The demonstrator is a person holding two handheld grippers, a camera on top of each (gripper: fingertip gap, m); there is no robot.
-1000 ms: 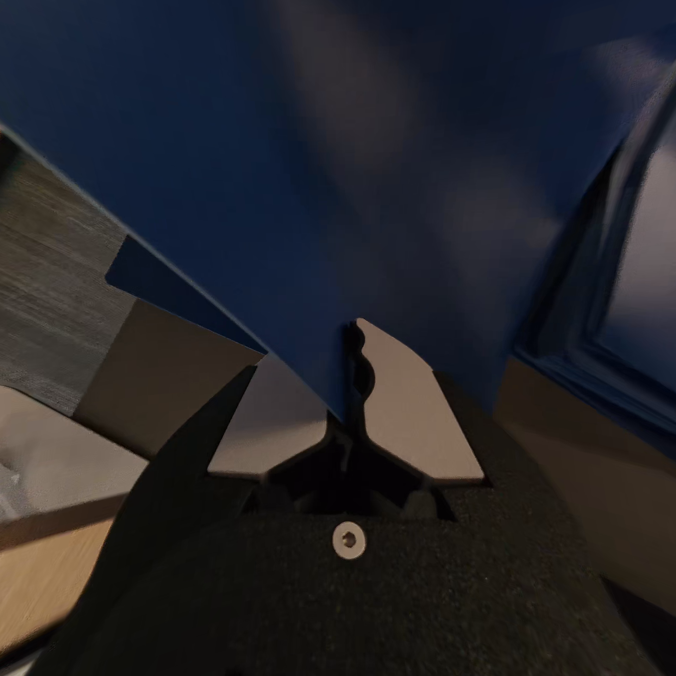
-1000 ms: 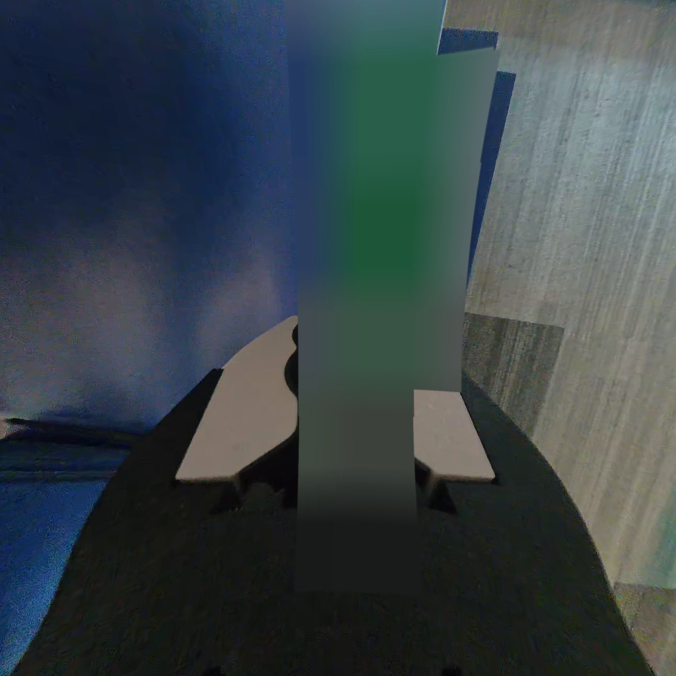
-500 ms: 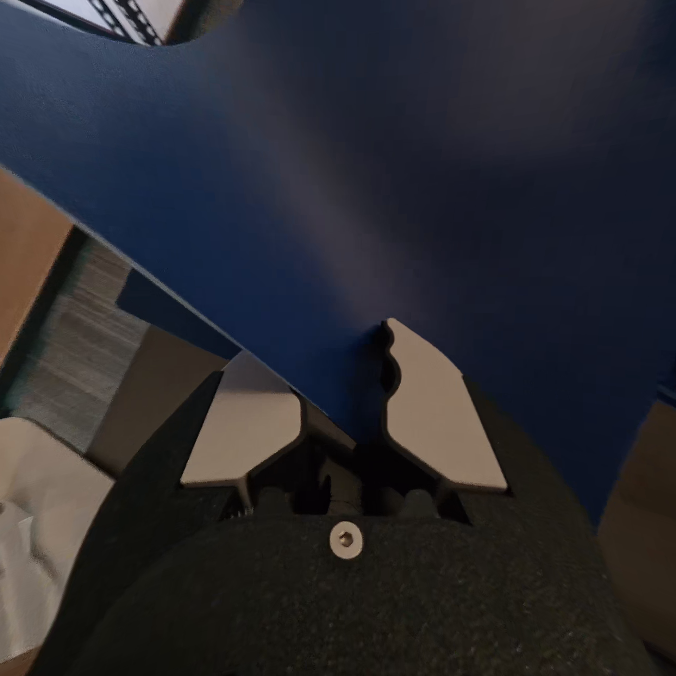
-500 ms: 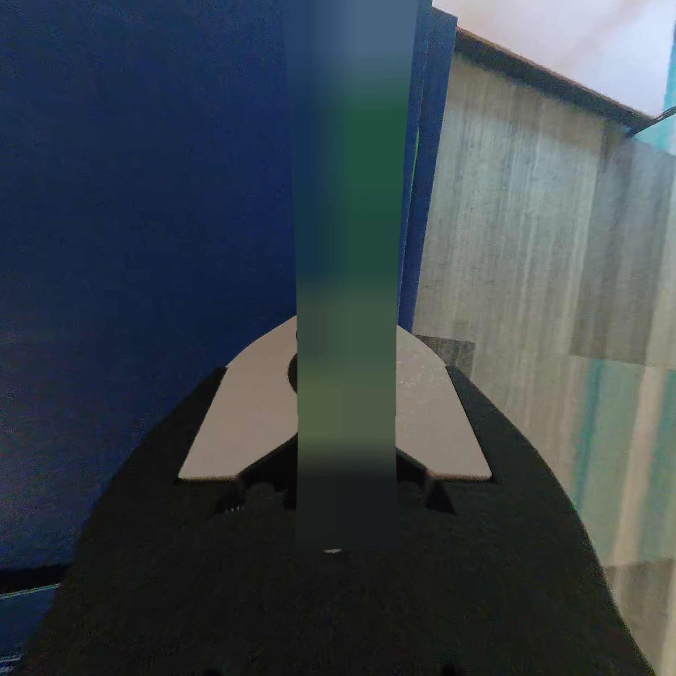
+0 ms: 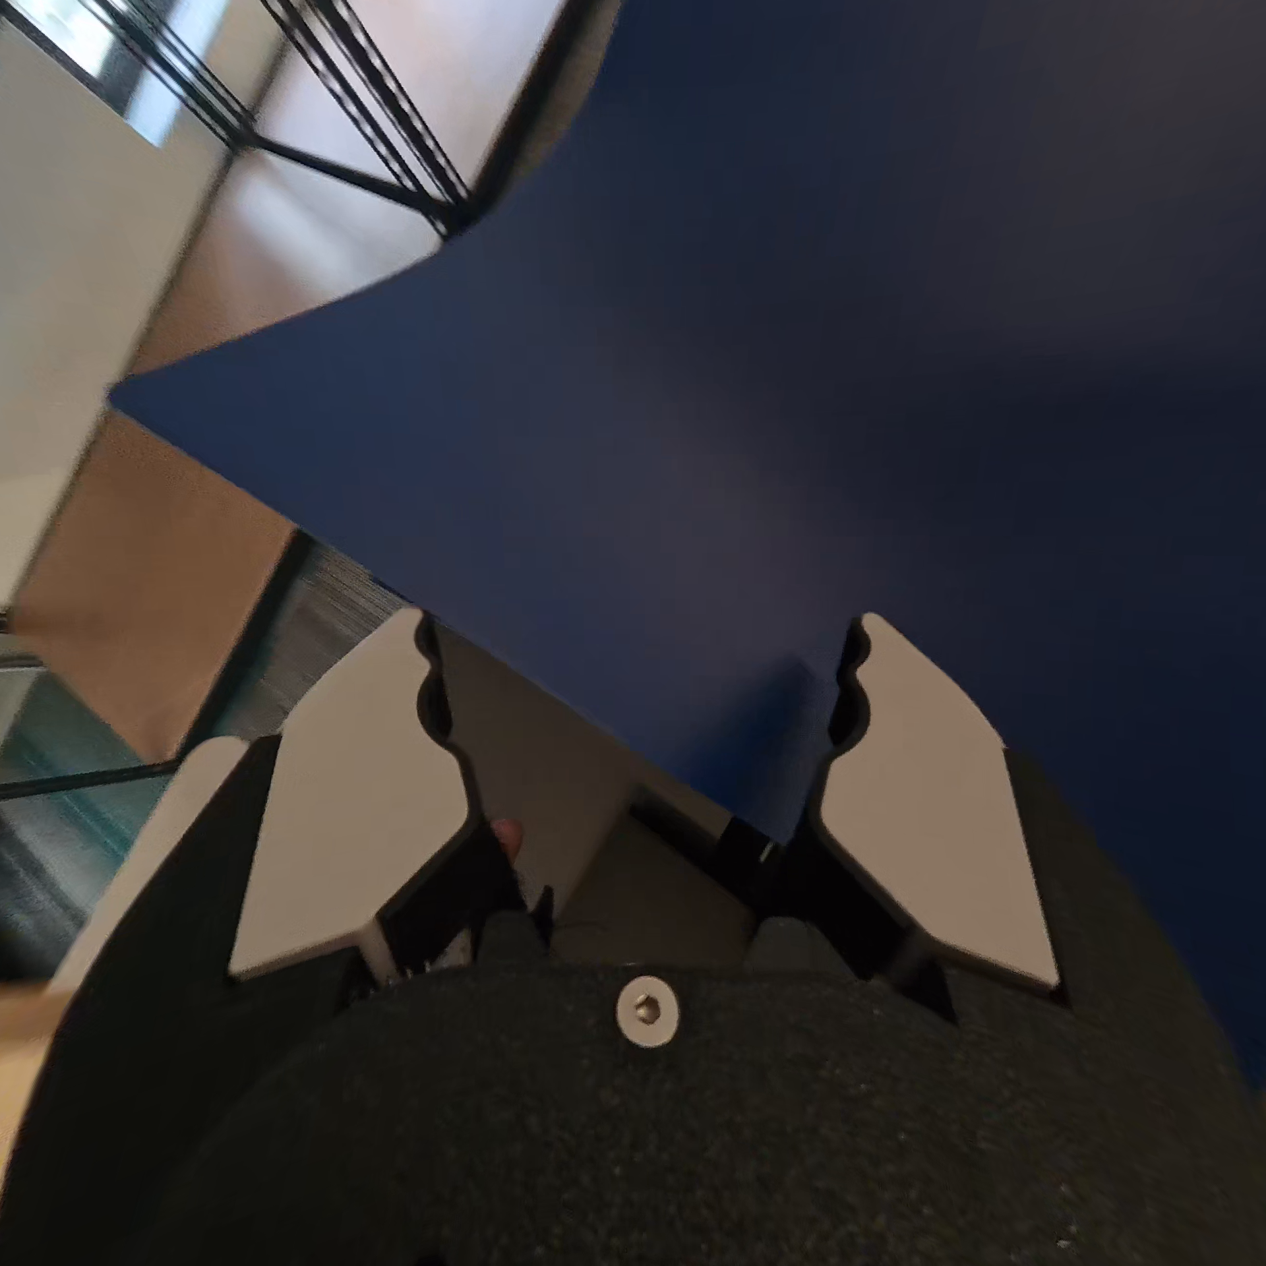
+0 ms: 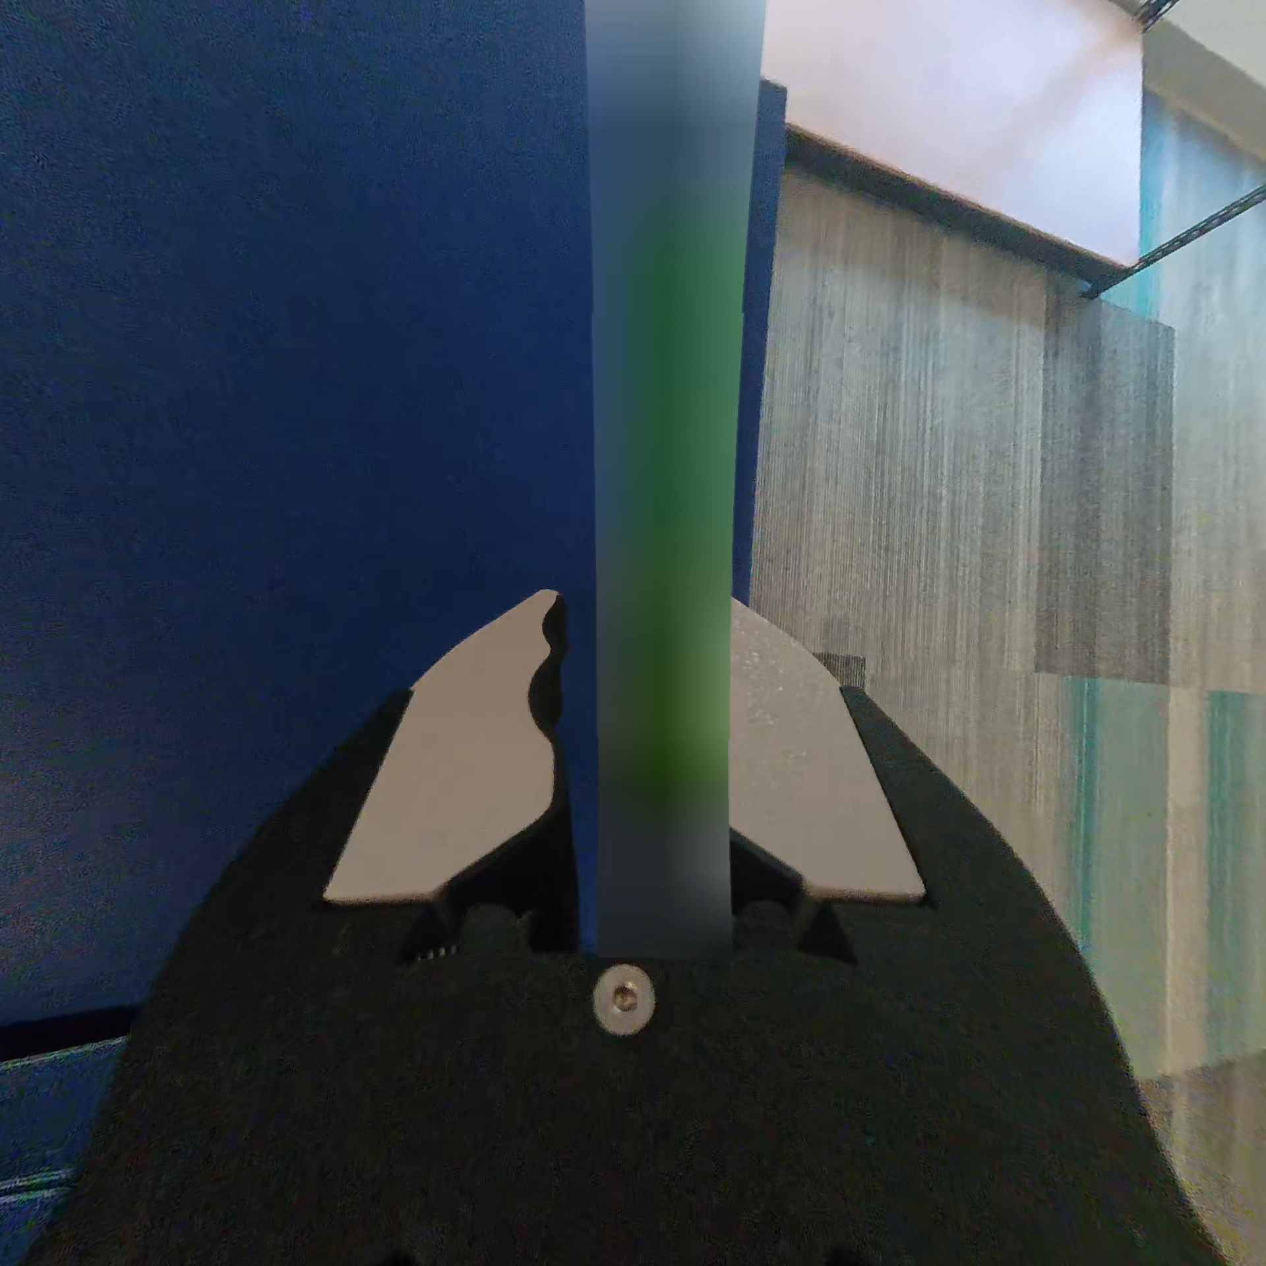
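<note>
A large dark blue sheet (image 5: pixel 753 342) fills most of the left wrist view. My left gripper (image 5: pixel 644 630) is open, its grey fingers (image 5: pixel 356 788) set wide apart. The sheet's lower edge runs slantwise between them and its corner rests by the right finger. In the right wrist view the blue sheet (image 6: pixel 274 411) stands upright on the left, with a second blue layer (image 6: pixel 767 342) just behind it. My right gripper (image 6: pixel 651 603) is shut on its edge. A blurred strip hides the gap between the fingers.
Grey carpet tiles (image 6: pixel 925 548) with teal patches lie to the right of the right gripper. A black metal frame (image 5: pixel 356 137) and a pale wall show at the upper left of the left wrist view. A tan board (image 5: pixel 151 582) is below them.
My left gripper has opened and let go of the blue sheet's edge. Both views have swung, showing more wall and frame. My right gripper stays shut on the sheet.
</note>
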